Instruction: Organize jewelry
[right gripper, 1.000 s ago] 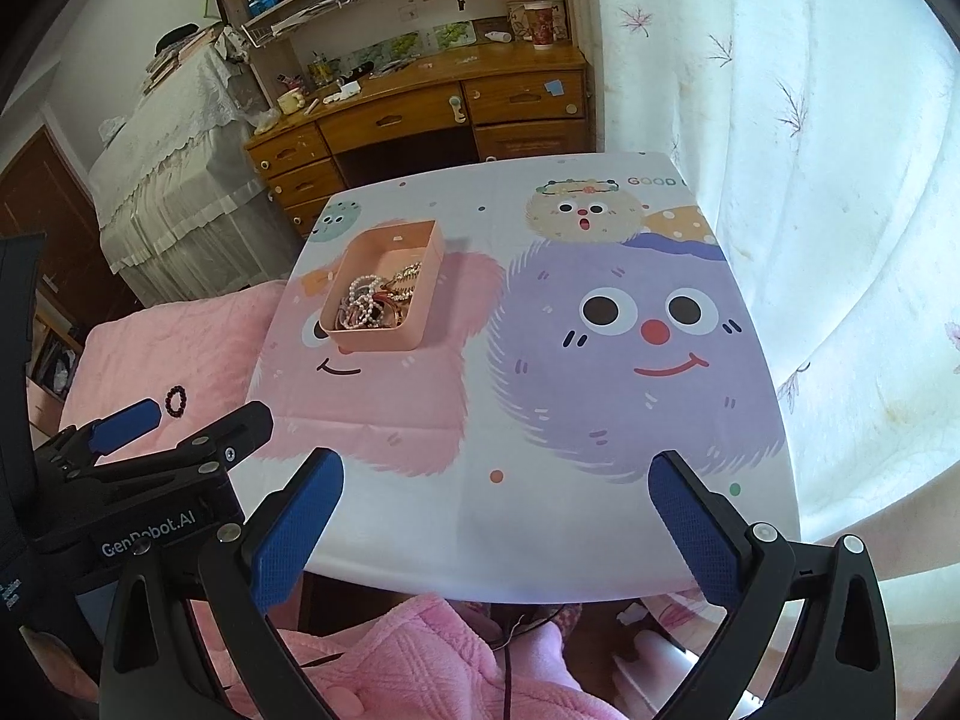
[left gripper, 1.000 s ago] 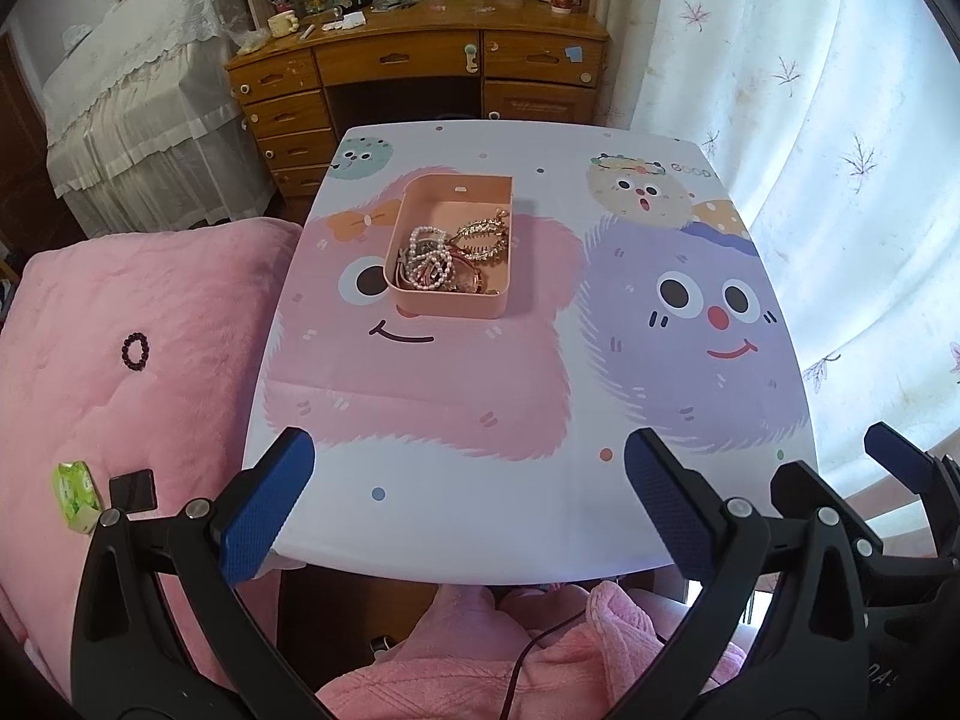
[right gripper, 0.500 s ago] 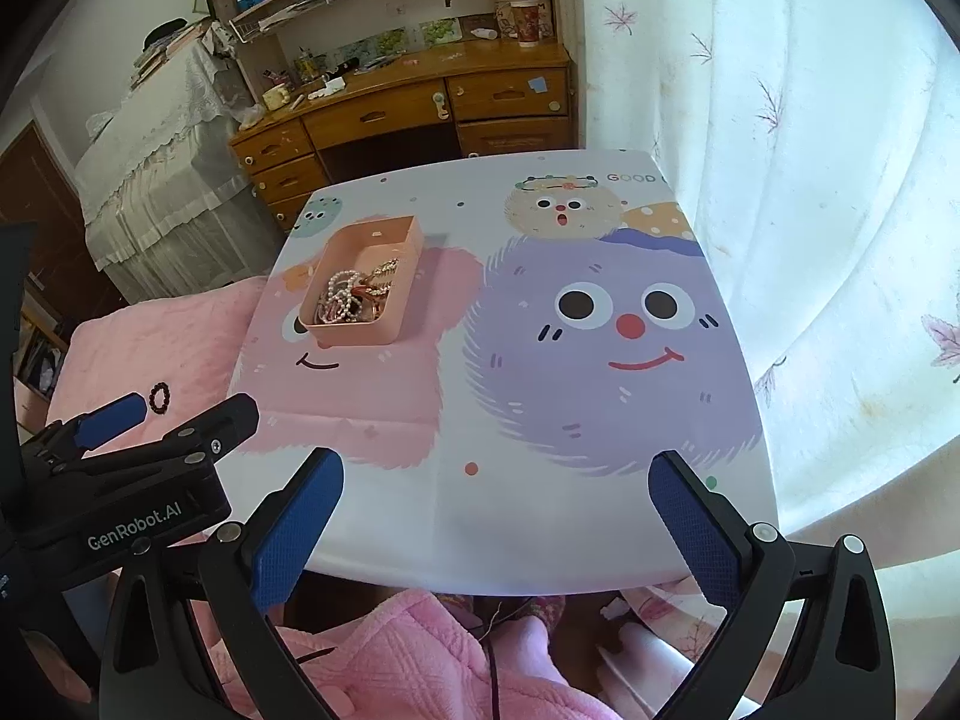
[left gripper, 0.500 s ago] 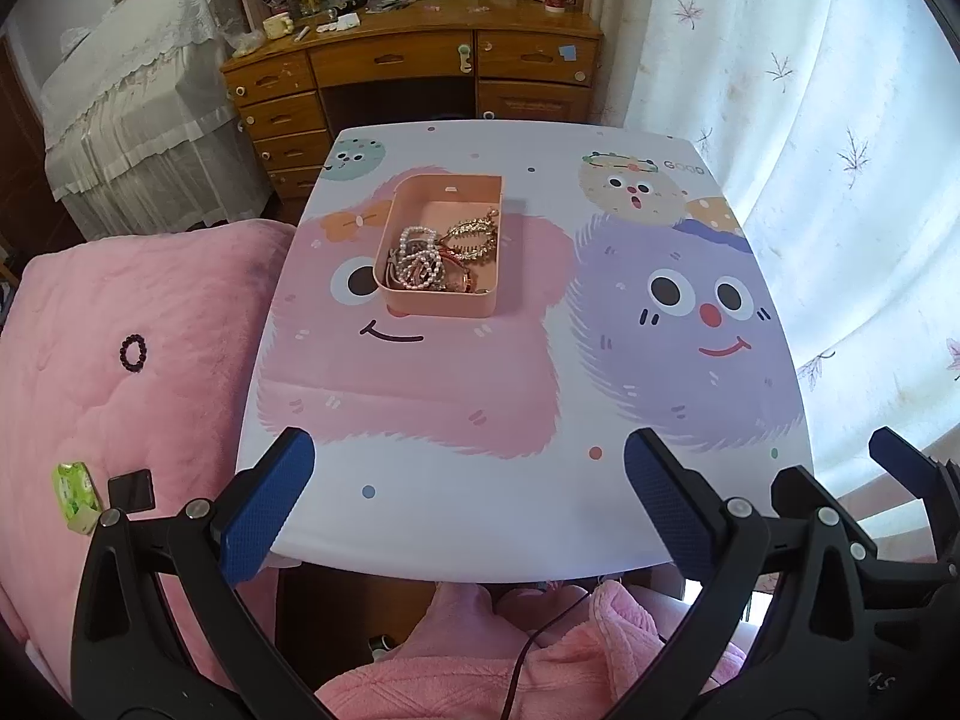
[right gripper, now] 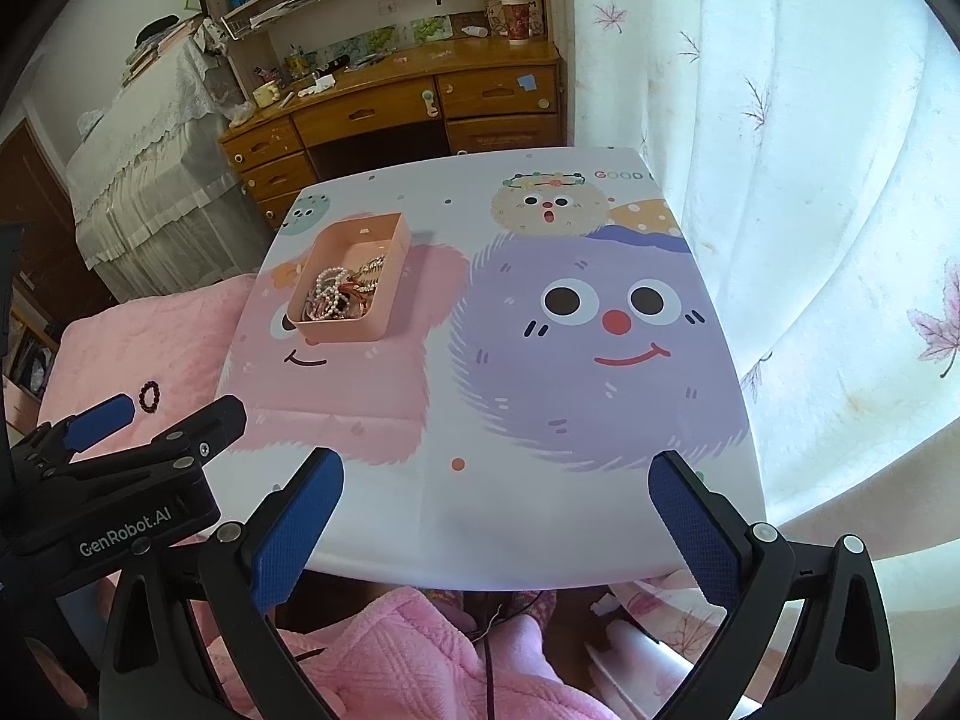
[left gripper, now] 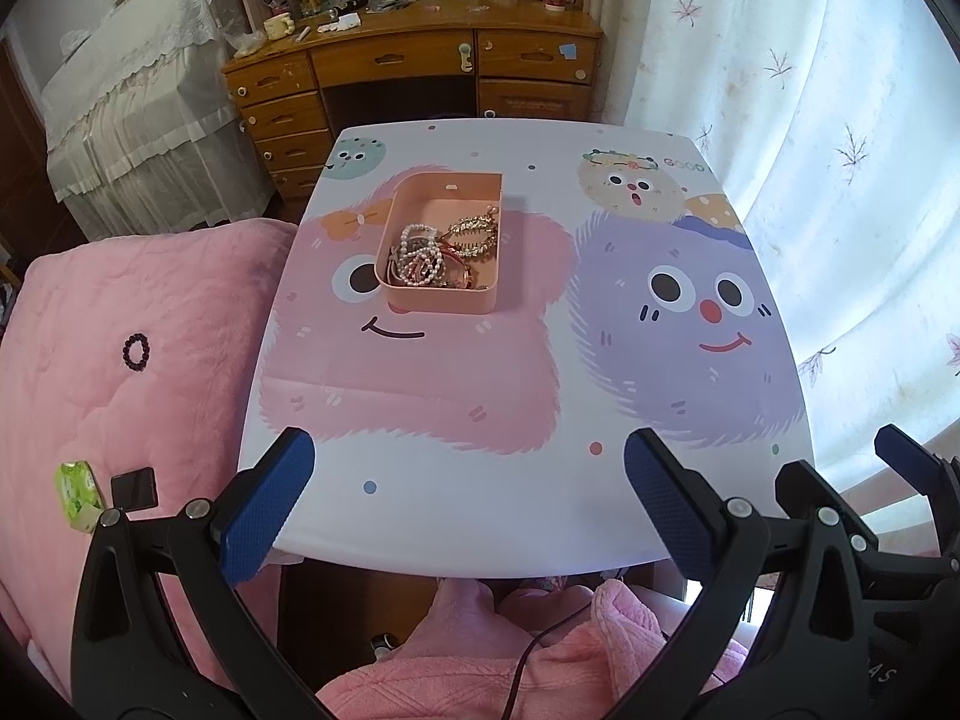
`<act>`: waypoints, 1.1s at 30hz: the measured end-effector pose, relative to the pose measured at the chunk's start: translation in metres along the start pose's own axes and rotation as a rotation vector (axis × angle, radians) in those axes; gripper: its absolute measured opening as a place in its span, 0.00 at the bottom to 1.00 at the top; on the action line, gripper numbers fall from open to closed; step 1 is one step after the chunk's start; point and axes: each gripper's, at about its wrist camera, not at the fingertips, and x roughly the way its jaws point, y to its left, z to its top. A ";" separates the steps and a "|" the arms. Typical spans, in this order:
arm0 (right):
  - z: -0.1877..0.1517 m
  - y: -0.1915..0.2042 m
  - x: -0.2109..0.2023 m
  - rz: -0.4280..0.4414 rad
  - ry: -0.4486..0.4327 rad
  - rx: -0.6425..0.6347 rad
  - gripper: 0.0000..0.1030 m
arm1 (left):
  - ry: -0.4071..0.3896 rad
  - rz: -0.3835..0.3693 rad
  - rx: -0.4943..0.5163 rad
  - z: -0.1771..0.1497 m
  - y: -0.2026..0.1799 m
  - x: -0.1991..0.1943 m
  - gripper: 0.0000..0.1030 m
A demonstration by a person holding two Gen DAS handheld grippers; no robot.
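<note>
A pink rectangular tray (left gripper: 441, 299) stands on the cartoon-print table (left gripper: 480, 510), on the pink monster's face; it also shows in the right wrist view (right gripper: 342, 330). Inside lie a pearl bracelet (left gripper: 418, 255), a gold leaf piece (left gripper: 474, 234) and other tangled jewelry. A dark bead bracelet (left gripper: 136, 352) lies on the pink bedding left of the table, also in the right wrist view (right gripper: 149, 396). My left gripper (left gripper: 468, 501) is open and empty above the table's near edge. My right gripper (right gripper: 495, 531) is open and empty beside it, to the right.
Pink bedding (left gripper: 120, 312) adjoins the table's left side, with a green packet (left gripper: 77, 493) and a small black square (left gripper: 134, 487) on it. A wooden desk (left gripper: 414, 66) stands behind the table. A white curtain (left gripper: 840, 180) hangs on the right.
Both grippers have pulled back and risen slightly; the table and tray look a little farther away. Jaws stay open. The jewelry has not moved.
</note>
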 end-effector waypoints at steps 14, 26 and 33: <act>-0.003 -0.003 0.002 -0.003 0.009 0.012 1.00 | 0.007 0.000 0.004 -0.005 0.000 0.002 1.00; -0.005 -0.003 0.003 -0.005 0.012 0.012 1.00 | 0.013 -0.004 0.015 -0.007 0.003 0.006 1.00; -0.004 -0.001 0.003 -0.006 0.013 0.012 1.00 | 0.021 -0.007 0.019 -0.006 0.006 0.009 1.00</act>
